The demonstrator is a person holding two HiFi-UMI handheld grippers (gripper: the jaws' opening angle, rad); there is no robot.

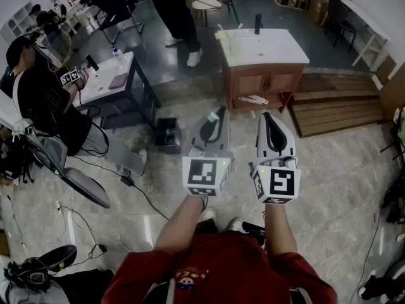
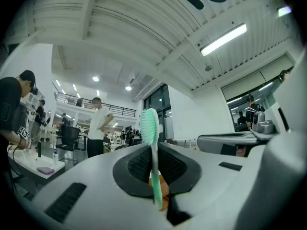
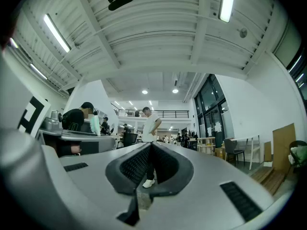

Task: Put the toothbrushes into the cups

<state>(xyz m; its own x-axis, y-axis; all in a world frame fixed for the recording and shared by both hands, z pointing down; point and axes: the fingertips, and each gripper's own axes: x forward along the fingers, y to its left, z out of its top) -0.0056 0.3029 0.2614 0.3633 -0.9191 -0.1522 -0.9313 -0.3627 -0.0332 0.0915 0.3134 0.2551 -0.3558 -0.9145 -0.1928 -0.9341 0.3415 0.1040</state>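
Now the left hand-held gripper (image 1: 216, 120), pointing toward twelve o'clock, is clamping a green toothbrush (image 2: 152, 147); the right hand-held gripper (image 1: 273, 124) is sitting closed, empty.

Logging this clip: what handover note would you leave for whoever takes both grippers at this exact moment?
Left gripper: shut on a green toothbrush, bristle end sticking up past the jaws.
Right gripper: shut, nothing between its jaws.
Both are held out in front of the person, who stands well short of the white-topped washstand.
A yellowish thing holding thin sticks, possibly a cup, stands at the top's left rear corner; too small to be sure.
Done: one brush in hand.
Left: carry it over and put it into a cup.
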